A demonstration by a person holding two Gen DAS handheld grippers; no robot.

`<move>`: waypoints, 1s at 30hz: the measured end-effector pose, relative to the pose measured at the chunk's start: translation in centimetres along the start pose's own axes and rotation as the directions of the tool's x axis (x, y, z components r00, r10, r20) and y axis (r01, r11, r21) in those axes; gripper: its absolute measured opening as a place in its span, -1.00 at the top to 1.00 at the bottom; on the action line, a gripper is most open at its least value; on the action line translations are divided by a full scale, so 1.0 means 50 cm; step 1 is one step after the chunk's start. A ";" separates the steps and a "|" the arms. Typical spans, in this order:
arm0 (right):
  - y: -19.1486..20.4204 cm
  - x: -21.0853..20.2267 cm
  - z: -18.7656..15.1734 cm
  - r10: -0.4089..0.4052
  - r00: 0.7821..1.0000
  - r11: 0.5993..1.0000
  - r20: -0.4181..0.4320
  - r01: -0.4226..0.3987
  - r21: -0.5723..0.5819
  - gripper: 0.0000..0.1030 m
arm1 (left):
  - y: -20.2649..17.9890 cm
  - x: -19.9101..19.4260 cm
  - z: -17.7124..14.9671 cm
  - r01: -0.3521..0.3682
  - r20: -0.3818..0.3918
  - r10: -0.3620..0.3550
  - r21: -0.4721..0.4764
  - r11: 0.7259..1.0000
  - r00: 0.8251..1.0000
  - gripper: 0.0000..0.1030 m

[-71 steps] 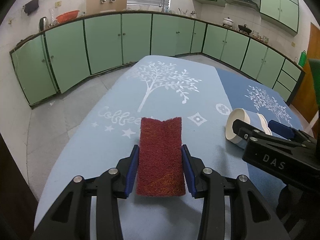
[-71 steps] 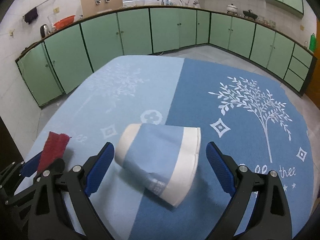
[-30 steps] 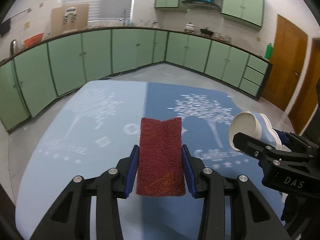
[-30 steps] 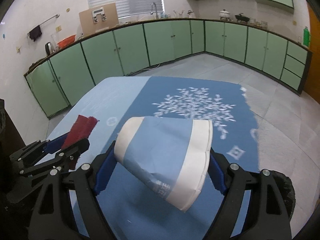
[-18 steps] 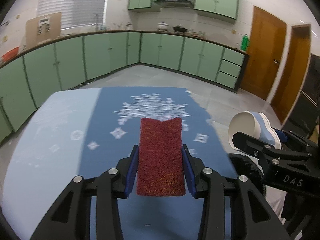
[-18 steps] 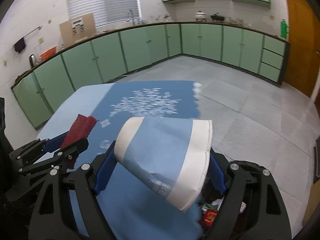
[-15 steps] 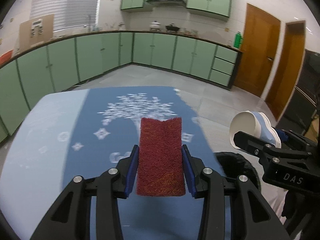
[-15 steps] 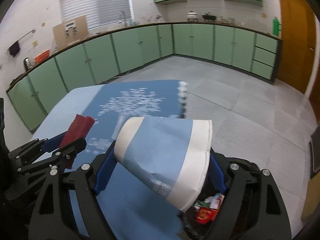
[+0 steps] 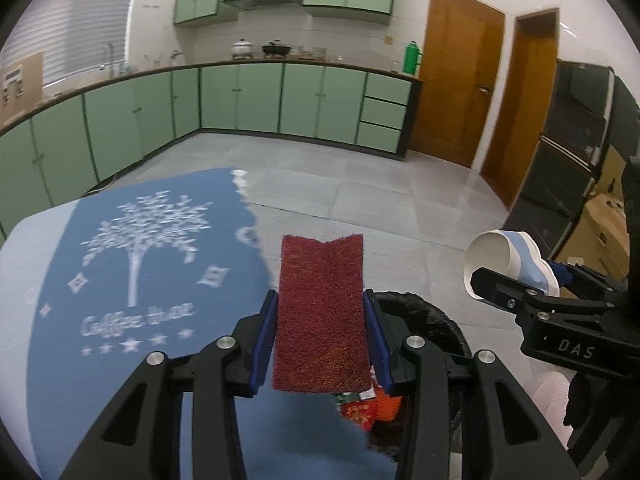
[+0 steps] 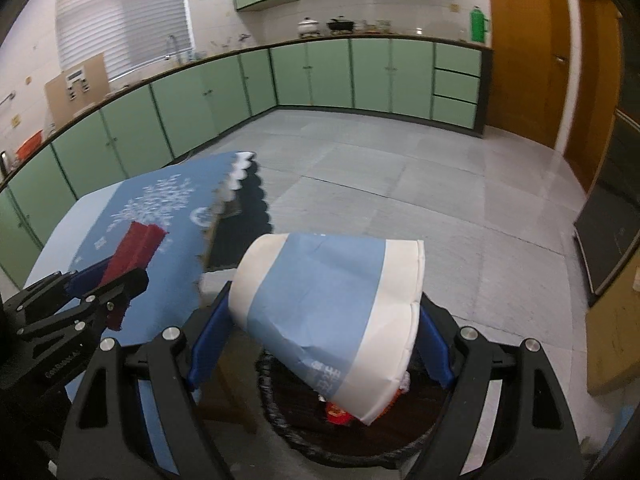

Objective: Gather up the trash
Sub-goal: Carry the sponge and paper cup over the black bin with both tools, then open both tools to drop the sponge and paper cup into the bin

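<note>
Trash run | left gripper (image 9: 322, 334) clamped on red scouring pad (image 9: 322, 312), soft, light | right gripper (image 10: 320, 340) clamped on dented paper cup (image 10: 332, 316), light, crushable; best held gently mid-wall | both poised over black bin (image 10: 288, 424) beside table (image 9: 120, 264)

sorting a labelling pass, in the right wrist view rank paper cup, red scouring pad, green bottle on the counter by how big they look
1. paper cup, filling the middle, though it sits right at the camera.
2. red scouring pad, seen edge-on in the left gripper.
3. green bottle, tiny and far off on the counter.
</note>
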State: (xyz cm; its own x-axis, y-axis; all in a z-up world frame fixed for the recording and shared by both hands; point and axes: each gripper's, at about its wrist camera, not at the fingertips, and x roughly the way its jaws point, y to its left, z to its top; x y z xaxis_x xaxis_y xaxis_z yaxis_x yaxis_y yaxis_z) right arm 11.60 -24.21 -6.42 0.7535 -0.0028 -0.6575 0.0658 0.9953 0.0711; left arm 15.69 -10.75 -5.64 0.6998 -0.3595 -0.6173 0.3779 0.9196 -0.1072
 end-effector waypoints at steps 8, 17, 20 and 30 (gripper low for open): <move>-0.085 0.012 -0.027 -0.045 0.999 0.998 -0.016 0.046 0.051 -0.53 | -0.074 0.051 -0.002 0.048 -0.011 -0.048 0.028 0.998 0.999 0.20; -0.130 0.036 -0.034 -0.062 0.998 0.995 -0.025 0.064 0.077 -0.53 | -0.124 0.087 0.001 0.065 -0.008 -0.064 0.058 0.996 0.998 0.20; -0.141 0.047 -0.036 -0.066 0.997 0.994 -0.033 0.069 0.085 -0.53 | -0.133 0.100 0.004 0.068 -0.013 -0.068 0.063 0.996 0.998 0.20; -0.166 0.086 -0.046 -0.080 0.995 0.992 -0.064 0.086 0.097 -0.54 | -0.150 0.132 0.006 0.081 -0.039 -0.078 0.073 0.994 0.996 0.20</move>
State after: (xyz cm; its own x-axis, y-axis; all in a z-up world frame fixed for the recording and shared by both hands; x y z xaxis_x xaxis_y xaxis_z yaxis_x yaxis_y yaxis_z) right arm 12.79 -32.26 -11.56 0.7021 -0.0767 -0.7079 0.1937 0.9773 0.0862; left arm 17.68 -20.06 -8.68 0.6441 -0.4240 -0.6367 0.4766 0.8735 -0.0995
